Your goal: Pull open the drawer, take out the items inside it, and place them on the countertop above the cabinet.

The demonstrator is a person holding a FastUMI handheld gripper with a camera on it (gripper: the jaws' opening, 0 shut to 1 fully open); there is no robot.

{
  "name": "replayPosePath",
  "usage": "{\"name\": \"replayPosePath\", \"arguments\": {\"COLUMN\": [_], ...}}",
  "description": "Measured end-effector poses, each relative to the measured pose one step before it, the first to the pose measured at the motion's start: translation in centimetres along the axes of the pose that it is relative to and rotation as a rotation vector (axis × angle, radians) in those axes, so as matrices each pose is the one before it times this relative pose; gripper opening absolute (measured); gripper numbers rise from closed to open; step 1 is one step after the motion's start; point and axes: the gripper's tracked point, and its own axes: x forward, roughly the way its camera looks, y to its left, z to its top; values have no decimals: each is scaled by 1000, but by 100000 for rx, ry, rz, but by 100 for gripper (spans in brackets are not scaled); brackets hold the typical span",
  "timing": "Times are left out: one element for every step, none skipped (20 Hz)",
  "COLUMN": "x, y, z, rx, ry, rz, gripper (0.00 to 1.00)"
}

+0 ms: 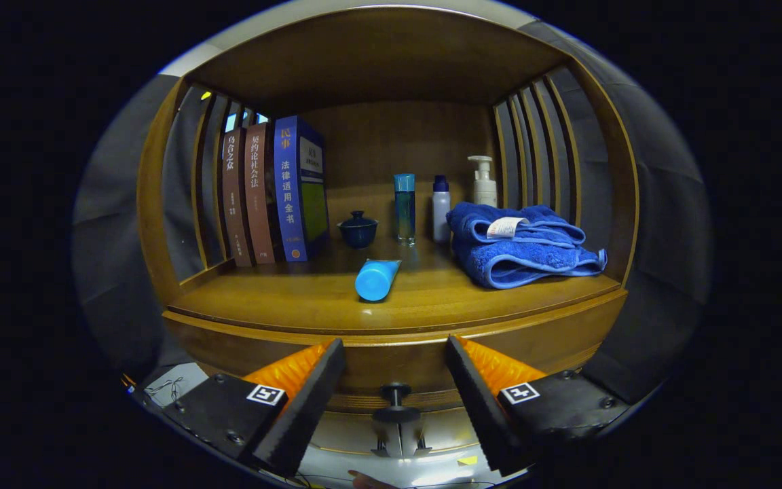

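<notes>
The wooden cabinet's countertop point(296, 299) lies ahead of me, just above the fingers. Under its front edge runs the drawer front point(398, 370) with a dark round knob point(396, 401). My gripper point(394, 341) is open, one finger on each side of the knob, neither touching it. The drawer looks closed and its inside is hidden. A blue tube point(377, 279) lies on the countertop beyond the fingers, cap end toward me.
Three upright books point(272, 193) stand at the back left. A small dark lidded cup point(358, 229), a blue bottle point(404, 207), a white bottle point(440, 207) and a pump bottle point(483, 180) stand behind. A folded blue towel point(520, 244) lies right. Slatted side walls enclose the shelf.
</notes>
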Motion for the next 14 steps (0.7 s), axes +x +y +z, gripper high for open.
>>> {"name": "replayPosePath", "arguments": {"x": [-2, 53, -88, -22, -98, -105, -254, -288, -375, -415, -473, -569, -594, -627], "y": [-29, 20, -17, 77, 7, 9, -33, 180, 76, 89, 32, 95, 78, 36], "z": [7, -54, -4, -28, 66, 149, 372, 485, 582, 684, 784, 955, 1079, 1158], "rx": [-407, -692, -495, -177, 379, 452, 321, -90, -492, -689, -536, -288, -11, 18], "ry": [559, 582, 675, 611, 471, 113, -478, -696, -941, -949, -1004, -1162, -1330, -1528], "rz": [41, 129, 177, 483, 338, 21, 144, 299, 263, 112, 54, 294, 492, 530], "gripper": [99, 99, 99, 99, 99, 100, 100, 100, 100, 100, 100, 100, 100, 100]}}
